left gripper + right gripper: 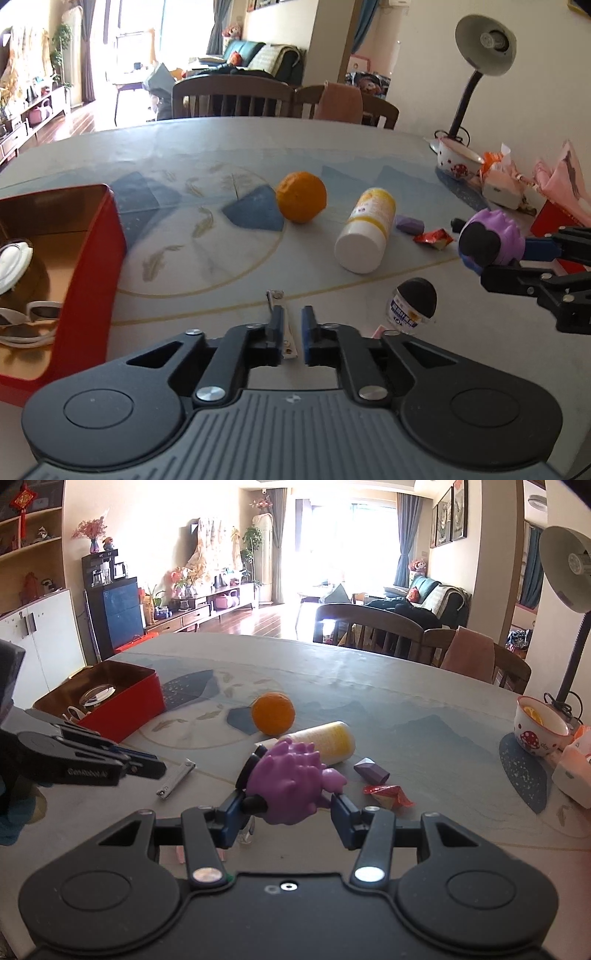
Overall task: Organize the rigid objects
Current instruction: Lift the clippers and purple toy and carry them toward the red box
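The left gripper (291,332) hovers low over the table (332,155) with the nail clipper (279,321) lying between its fingers. The clipper's long axis runs from 6 to 12 o'clock in the left wrist view, nearly in line with the fingers, and it sits against the left finger rather than centred. The jaws stand narrowly apart, a visible gap between the clipper and the right pad, so I judge they are not yet pinching it. A small shift toward 9 o'clock would centre the clipper before closing.

The right gripper (288,814) holds a purple spiky toy (291,779) with black ends; its jaws are pressed onto the toy from both sides. The toy's long axis runs roughly 8 to 2 o'clock in the right wrist view.

The red tin box (94,258) lies at 9 o'clock from the left gripper, open, with white sunglasses (33,317) and a round lid-like thing inside. The left gripper is the nearer one to it.

Still on the table are an orange (301,201), a white and yellow bottle (365,234) on its side, a small black-capped jar (412,304), a purple block (371,770) and a red wrapper (388,794).

Writing: the left gripper's side reads roughly "GenRobot.ai" in the right wrist view. The bottle and jar labels are too small to read.
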`<state>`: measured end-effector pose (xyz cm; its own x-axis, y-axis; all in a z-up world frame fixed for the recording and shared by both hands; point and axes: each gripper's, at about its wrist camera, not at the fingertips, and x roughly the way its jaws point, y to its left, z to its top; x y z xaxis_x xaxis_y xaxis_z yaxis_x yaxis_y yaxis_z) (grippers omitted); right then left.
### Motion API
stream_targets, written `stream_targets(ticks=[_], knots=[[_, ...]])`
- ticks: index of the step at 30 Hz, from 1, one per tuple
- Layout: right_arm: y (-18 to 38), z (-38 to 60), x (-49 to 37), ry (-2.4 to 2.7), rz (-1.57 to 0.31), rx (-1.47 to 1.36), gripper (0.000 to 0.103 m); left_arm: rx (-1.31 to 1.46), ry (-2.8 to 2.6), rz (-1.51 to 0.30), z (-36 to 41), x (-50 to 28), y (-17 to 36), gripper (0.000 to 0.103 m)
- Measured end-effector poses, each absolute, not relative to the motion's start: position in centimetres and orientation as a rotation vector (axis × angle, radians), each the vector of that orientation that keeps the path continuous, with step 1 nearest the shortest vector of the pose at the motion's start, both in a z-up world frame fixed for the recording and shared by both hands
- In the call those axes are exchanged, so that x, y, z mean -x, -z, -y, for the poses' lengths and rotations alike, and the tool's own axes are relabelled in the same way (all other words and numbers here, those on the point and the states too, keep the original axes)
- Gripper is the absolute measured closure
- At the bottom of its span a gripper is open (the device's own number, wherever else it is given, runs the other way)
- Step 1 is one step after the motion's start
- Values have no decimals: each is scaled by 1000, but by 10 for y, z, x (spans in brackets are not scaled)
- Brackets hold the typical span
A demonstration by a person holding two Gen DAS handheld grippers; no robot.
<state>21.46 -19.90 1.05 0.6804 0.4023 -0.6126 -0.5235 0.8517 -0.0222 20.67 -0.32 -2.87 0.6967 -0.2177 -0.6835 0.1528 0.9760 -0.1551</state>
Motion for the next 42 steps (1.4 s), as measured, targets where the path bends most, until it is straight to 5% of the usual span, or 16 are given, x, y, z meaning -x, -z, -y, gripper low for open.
stream_targets(ticks=[1, 3, 8, 13, 15, 20, 42], knots=[[-10, 200, -215, -523, -637, 200, 54, 85, 202, -776, 5, -209, 31, 76], [-8, 202, -215, -522, -641, 195, 54, 79, 180, -779, 8, -212, 36, 43], [-4, 207, -217, -517, -649, 184, 54, 31, 136, -806, 17, -225, 52, 41], [0, 212, -219, -514, -655, 174, 54, -6, 111, -793, 23, -231, 57, 48], [1, 213, -220, -514, -657, 172, 54, -27, 101, -786, 26, -232, 58, 66], [4, 215, -222, -513, -661, 170, 54, -47, 101, -771, 30, -231, 58, 92], [-20, 179, -204, -575, -623, 232, 54, 72, 102, -690, -15, -191, 8, 92]])
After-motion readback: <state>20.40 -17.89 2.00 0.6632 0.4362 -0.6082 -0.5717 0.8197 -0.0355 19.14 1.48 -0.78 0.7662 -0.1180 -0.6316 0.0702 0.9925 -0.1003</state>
